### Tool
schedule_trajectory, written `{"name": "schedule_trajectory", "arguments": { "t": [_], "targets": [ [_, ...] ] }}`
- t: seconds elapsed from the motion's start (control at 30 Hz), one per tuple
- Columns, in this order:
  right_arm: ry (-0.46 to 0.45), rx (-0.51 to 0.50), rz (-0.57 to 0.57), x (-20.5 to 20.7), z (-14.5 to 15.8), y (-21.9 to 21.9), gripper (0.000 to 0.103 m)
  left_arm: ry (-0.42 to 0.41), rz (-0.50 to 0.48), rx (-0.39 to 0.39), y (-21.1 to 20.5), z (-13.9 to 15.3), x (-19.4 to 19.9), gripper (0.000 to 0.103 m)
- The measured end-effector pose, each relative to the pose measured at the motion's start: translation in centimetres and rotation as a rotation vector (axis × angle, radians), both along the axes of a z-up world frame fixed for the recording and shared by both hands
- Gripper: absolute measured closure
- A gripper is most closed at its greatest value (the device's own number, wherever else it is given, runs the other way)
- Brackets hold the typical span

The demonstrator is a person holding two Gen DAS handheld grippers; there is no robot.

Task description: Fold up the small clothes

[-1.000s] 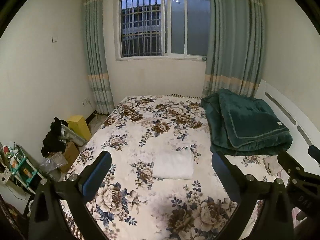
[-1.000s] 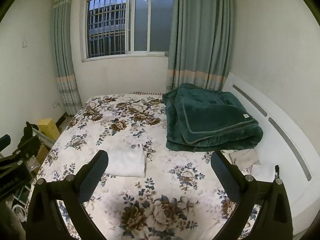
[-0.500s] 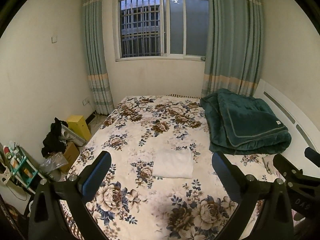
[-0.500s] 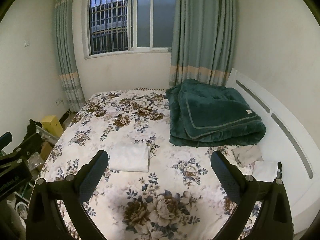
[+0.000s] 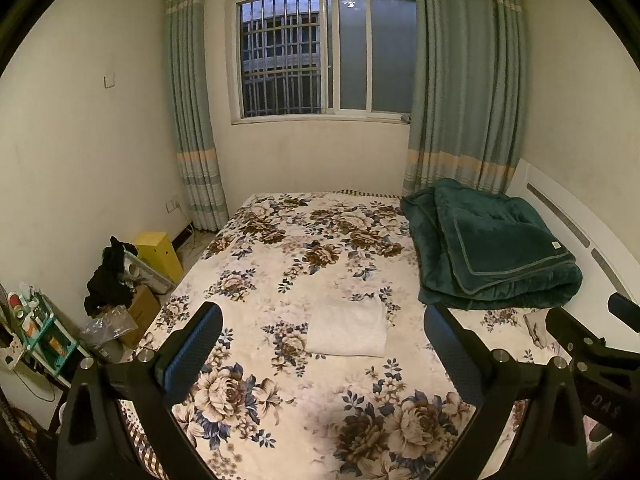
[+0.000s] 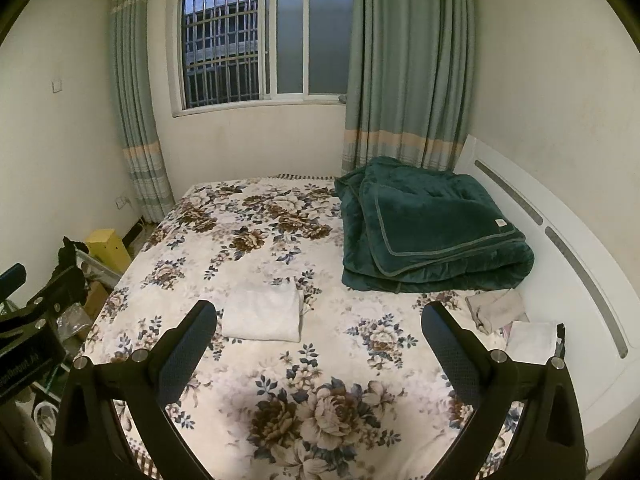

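Note:
A folded white garment (image 5: pixel 347 330) lies flat in the middle of the floral bedspread (image 5: pixel 280 264); it also shows in the right wrist view (image 6: pixel 262 316). My left gripper (image 5: pixel 322 348) is open and empty, held above the bed's near end, well short of the garment. My right gripper (image 6: pixel 318 340) is open and empty, likewise held back above the bed. Several loose small clothes (image 6: pixel 498 312) lie at the right by the headboard, with a white piece (image 6: pixel 532 340) beside them. The right gripper's body (image 5: pixel 592 356) shows at the right edge of the left wrist view.
A folded dark green quilt (image 6: pixel 428 228) lies on the bed's far right. A white headboard (image 6: pixel 560 240) runs along the right. On the floor at the left are a yellow box (image 5: pixel 158 252), dark clothing (image 5: pixel 110 280), a cardboard box and a small shelf (image 5: pixel 36 332).
Both grippers have drawn back and tilted up a little, so the bed and window sit slightly lower in view. The folded garment has not moved. Both stay open.

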State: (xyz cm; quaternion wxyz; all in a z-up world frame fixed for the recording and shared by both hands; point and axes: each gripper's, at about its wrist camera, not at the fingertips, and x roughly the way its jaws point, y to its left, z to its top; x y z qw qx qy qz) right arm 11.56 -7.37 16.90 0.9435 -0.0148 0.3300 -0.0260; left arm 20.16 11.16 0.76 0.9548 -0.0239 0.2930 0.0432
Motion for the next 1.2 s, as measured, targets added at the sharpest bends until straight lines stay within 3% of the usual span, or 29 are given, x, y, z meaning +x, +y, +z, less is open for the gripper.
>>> {"name": "schedule_trajectory", "arguments": {
  "t": [1.2],
  "targets": [
    [-0.004, 0.002, -0.001, -0.13, 0.04, 0.86, 0.000, -0.017, -0.008, 0.012, -0.01, 0.87, -0.75, 0.000]
  ]
}}
